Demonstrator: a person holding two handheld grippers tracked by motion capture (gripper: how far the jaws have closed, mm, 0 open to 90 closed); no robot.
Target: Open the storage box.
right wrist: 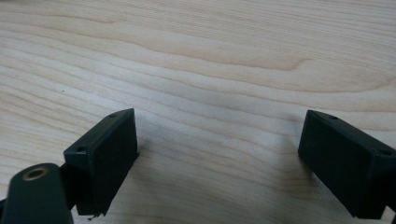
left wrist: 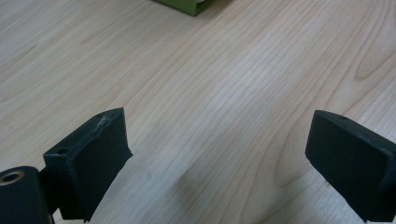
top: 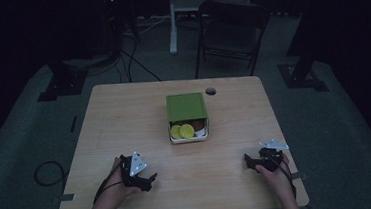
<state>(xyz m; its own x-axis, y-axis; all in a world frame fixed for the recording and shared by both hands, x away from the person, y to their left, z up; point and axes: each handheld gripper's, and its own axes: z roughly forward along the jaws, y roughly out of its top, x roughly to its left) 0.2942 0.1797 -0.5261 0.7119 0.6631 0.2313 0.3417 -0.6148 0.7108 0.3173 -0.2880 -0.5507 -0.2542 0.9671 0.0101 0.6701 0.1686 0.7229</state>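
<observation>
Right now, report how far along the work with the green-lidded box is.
Done: the green lid is already slid back, baring round yellow and brown pieces in the white box. In hand: nothing; the left gripper and right gripper rest open near the table's front edge, both apart from the box. Left: any handling of the box.

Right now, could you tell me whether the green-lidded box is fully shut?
No, partly open: the green lid sits slid back on the white box, exposing yellow-green slices inside.
</observation>
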